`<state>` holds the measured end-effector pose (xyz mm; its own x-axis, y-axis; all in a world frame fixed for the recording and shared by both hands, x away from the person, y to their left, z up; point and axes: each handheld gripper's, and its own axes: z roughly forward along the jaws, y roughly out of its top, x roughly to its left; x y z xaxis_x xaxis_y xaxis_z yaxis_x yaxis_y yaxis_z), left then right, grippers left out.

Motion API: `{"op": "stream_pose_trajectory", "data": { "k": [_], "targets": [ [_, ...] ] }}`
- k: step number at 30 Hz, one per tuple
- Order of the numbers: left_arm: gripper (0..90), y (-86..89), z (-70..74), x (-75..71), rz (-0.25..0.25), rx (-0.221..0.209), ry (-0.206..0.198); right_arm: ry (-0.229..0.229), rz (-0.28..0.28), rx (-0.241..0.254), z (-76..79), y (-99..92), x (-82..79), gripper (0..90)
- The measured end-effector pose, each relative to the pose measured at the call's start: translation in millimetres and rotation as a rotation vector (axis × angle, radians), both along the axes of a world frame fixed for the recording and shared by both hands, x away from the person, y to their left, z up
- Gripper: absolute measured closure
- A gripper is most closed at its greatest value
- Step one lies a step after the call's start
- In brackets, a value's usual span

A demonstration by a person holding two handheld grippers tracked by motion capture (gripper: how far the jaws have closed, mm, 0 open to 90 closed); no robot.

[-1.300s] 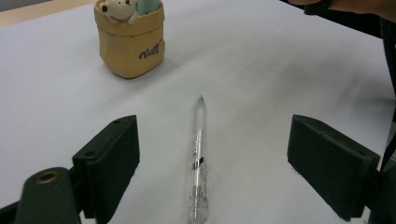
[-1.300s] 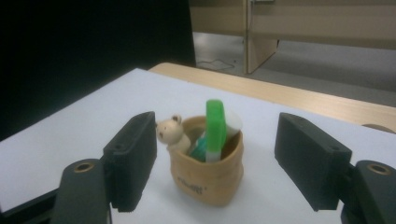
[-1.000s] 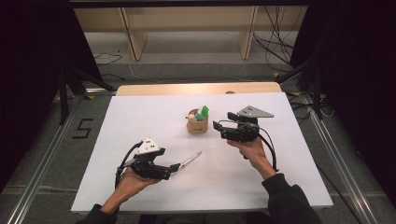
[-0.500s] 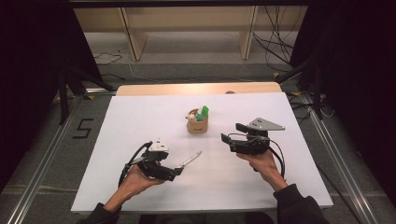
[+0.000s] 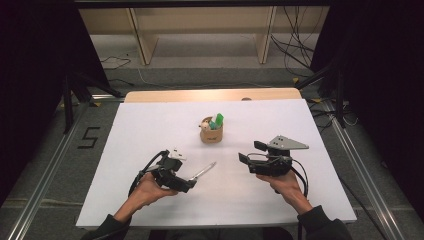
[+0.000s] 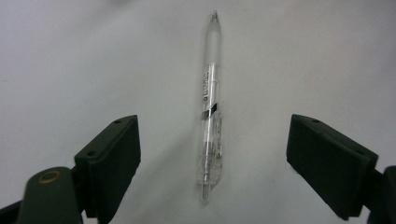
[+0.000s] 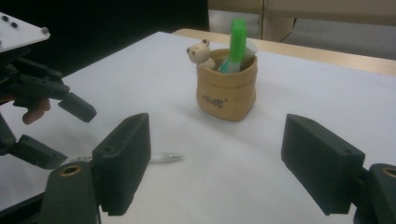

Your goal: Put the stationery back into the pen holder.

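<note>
A clear pen lies on the white table, its tip pointing away from me. My left gripper is open, one jaw on each side of the pen's near end, neither touching it. From above, the left gripper sits at the pen's near end. The right gripper is open and holds nothing, to the right of the pen and nearer me than the tan holder. Seen from the right gripper, the holder carries a green marker and a small bear figure.
A wooden strip runs along the table's far edge, with shelving and cables on the floor beyond. Metal rails flank the table on both sides. Bare white surface surrounds the holder.
The right gripper has drawn back from the holder toward the near edge and slightly right. The left gripper has edged right, closer over the pen's near end.
</note>
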<state>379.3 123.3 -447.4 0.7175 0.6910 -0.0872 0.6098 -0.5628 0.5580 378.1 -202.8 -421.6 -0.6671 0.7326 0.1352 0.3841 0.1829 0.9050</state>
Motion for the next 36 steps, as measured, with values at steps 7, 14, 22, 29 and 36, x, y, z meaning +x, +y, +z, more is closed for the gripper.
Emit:
{"op": "stream_pose_trajectory", "data": {
  "k": [7, 14, 22, 29, 36],
  "targets": [
    [20.9, -6.9, -0.9, 5.0, -0.008, 0.057, 0.027, 0.004, 0.014, -0.008, -3.2, 0.3, -7.3, 24.5],
    [24.7, -11.6, -3.4, 10.5, -0.026, 0.101, 0.070, 0.006, 0.033, -0.017, -6.0, 2.0, -15.2, 24.1],
    [32.2, -17.6, -3.0, 13.5, -0.052, 0.156, 0.099, 0.015, 0.033, -0.021, -8.4, -2.4, -22.8, 23.8],
    [43.4, -23.5, -4.7, 17.6, -0.078, 0.186, 0.132, 0.021, 0.031, -0.021, -10.9, -6.1, -25.7, 23.8],
    [54.8, -29.0, -8.4, 19.7, -0.103, 0.228, 0.155, 0.030, 0.042, -0.027, -13.5, -4.7, -26.9, 23.9]
  ]
}}
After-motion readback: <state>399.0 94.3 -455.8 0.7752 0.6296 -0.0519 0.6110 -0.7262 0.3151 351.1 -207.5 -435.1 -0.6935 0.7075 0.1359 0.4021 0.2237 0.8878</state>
